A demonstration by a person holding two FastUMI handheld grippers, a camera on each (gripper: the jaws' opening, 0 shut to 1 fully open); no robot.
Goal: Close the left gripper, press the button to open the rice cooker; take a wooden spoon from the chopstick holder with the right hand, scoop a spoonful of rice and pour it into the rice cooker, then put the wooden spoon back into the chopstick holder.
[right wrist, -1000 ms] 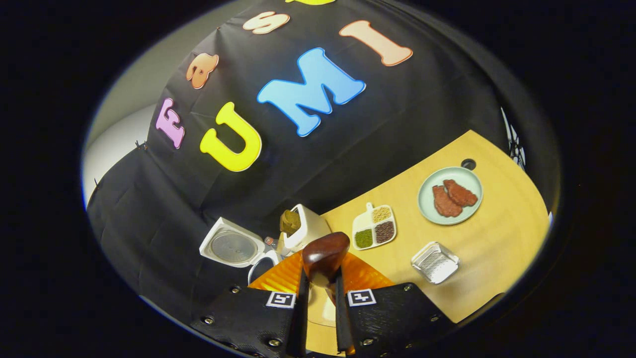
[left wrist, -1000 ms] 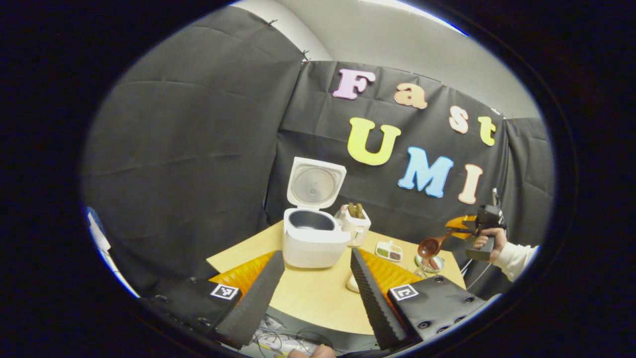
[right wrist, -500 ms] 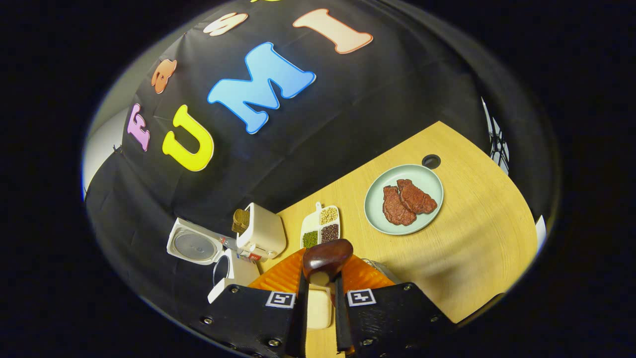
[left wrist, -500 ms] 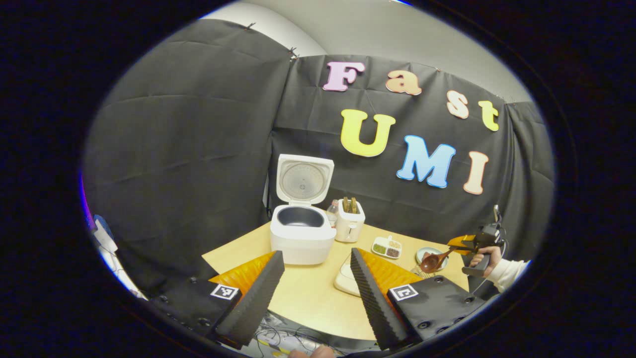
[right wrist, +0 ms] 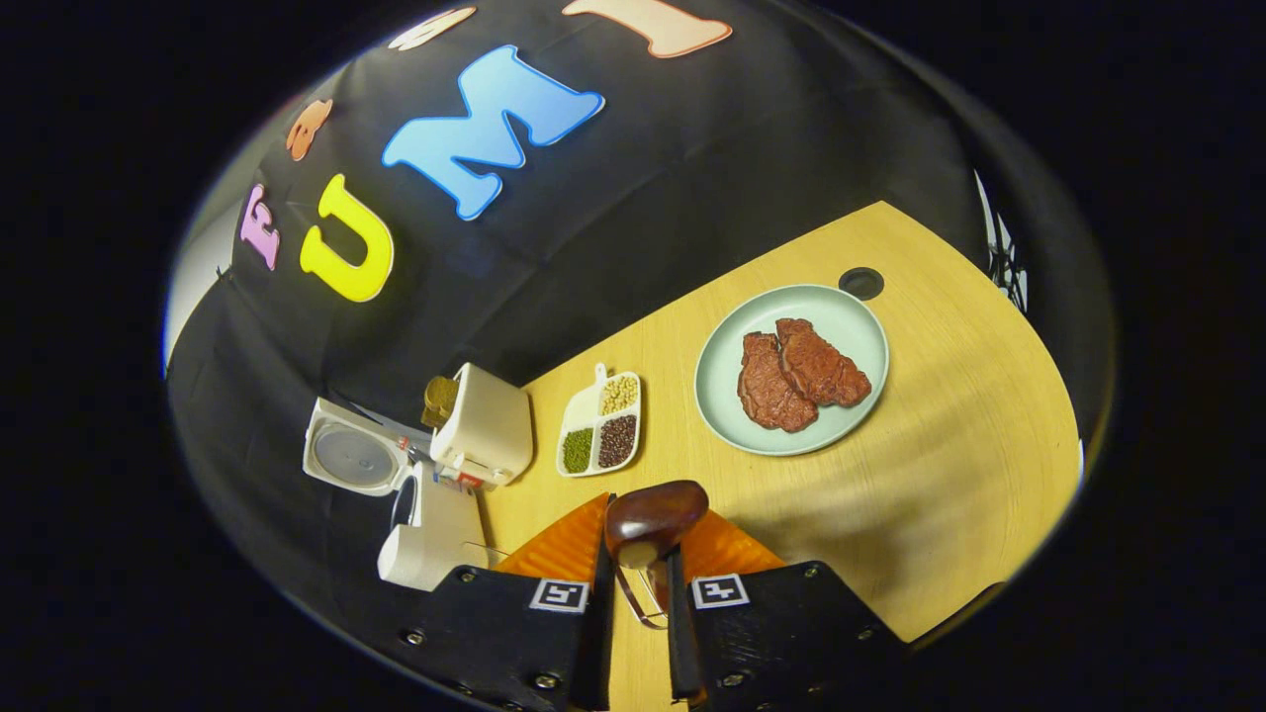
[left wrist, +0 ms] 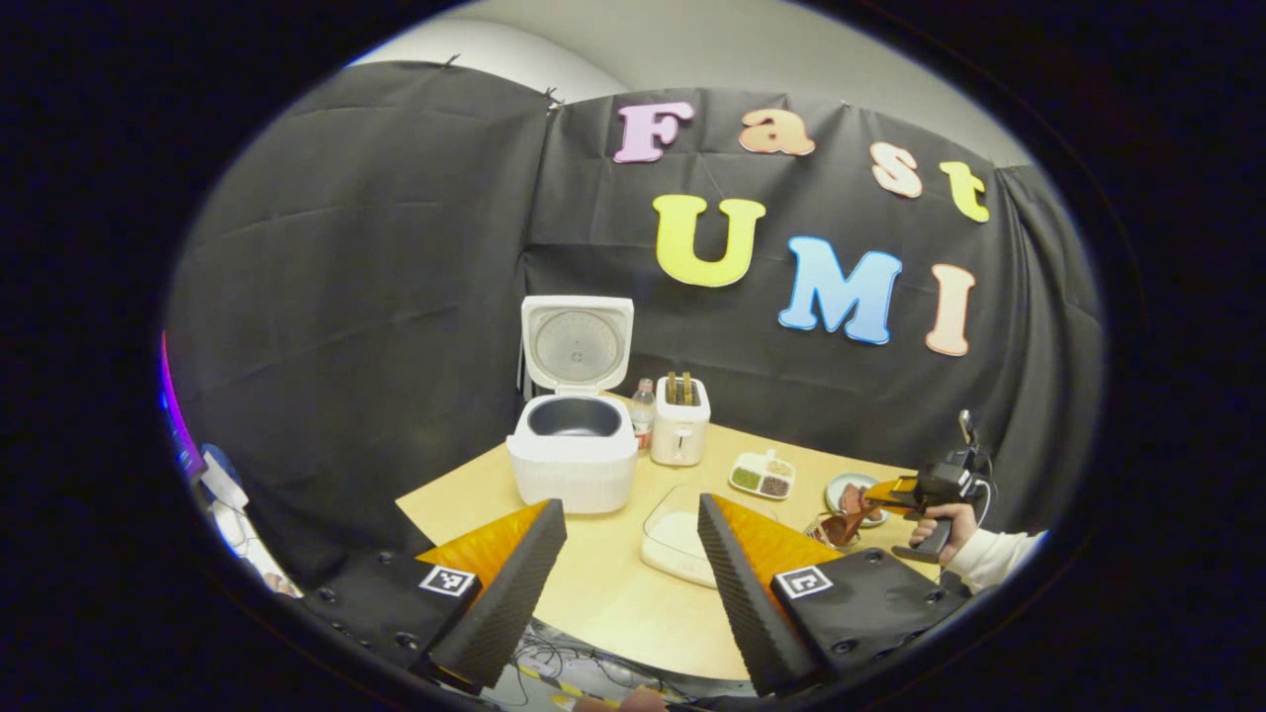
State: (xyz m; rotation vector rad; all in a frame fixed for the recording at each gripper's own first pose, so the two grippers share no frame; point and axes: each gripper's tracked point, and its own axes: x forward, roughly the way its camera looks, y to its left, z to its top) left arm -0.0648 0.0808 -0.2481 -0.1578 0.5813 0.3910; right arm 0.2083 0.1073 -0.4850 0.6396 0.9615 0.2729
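Note:
The white rice cooker (left wrist: 574, 457) stands open at the back of the wooden table (left wrist: 593, 593), its lid (left wrist: 577, 341) upright. The chopstick holder (left wrist: 679, 435) is just right of it. A clear box of rice (left wrist: 678, 534) lies in front. My left gripper (left wrist: 628, 514) hangs open above the table's near edge, holding nothing. Far right, a hand (left wrist: 940, 522) holds my right gripper (left wrist: 890, 491), shut on the wooden spoon (left wrist: 839, 527), low over the table. In the right gripper view my right gripper (right wrist: 639, 564) clamps the handle, and the spoon's bowl (right wrist: 653, 514) juts forward. The cooker (right wrist: 425, 534) and holder (right wrist: 485, 435) lie to its left.
A divided dish of beans (right wrist: 601, 425) and a pale green plate with meat (right wrist: 791, 368) sit ahead of the spoon. A small bottle (left wrist: 643, 415) stands between cooker and holder. There is a cable hole (right wrist: 860, 283) in the table's far corner.
My right gripper has come down toward the table with the spoon still in it. My left gripper has drawn back from the cooker and stays open.

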